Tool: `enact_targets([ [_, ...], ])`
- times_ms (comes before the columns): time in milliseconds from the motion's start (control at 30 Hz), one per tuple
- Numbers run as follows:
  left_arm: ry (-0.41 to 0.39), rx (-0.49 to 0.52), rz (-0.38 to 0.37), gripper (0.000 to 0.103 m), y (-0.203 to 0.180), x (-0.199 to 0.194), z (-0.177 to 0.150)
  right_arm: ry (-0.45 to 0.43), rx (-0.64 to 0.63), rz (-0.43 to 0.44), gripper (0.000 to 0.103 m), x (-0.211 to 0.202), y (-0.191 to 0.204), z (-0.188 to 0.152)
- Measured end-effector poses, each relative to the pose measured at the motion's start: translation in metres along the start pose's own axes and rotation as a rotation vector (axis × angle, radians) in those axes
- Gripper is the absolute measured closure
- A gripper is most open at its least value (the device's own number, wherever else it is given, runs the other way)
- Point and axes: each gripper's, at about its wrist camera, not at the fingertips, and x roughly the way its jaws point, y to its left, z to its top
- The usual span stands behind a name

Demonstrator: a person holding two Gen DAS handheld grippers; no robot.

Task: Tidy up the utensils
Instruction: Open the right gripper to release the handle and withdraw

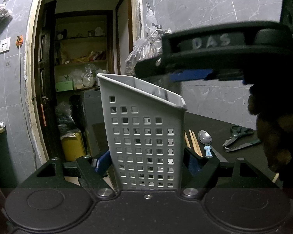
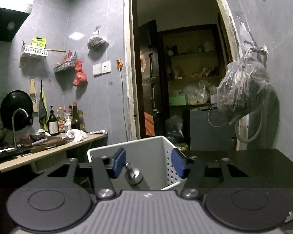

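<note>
Right wrist, metal utensil (image 2: 134,175) handle-up, tilted in caddy (image 2: 146,146)

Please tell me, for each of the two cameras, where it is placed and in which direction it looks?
Left wrist: on the left gripper, looking level at the grey basket it clamps; the right gripper and a hand show above.
Right wrist: on the right gripper, looking over the basket rim toward the doorway; a metal utensil lies between its open pads.
Shared: basket, doorway, black table.
</note>
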Motion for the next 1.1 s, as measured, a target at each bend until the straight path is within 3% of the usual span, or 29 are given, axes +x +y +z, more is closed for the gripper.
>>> enact_targets([
  [167, 0.000, 0.001, -0.001, 0.024, -0.001, 0.000, -0.001, -0.051, 0.018, -0.030, 0.027, -0.014, -0.005, 0.006],
  [233, 0.000, 0.001, -0.001, 0.024, -0.001, 0.000, -0.001, -0.072, 0.036, -0.044, 0.013, -0.021, -0.010, 0.007],
  [400, 0.000, 0.002, -0.001, 0.024, -0.001, 0.000, -0.001, -0.114, 0.073, -0.093, 0.002, -0.038, -0.023, 0.009],
  [700, 0.000, 0.002, -0.001, 0.024, -0.001, 0.000, -0.001, -0.085, 0.187, -0.201, 0.000, -0.057, -0.054, -0.007],
  [1100, 0.001, 0.002, -0.004, 0.024, -0.001, 0.000, -0.001, -0.009, 0.472, -0.348, 0.000, -0.092, -0.103, -0.069],
])
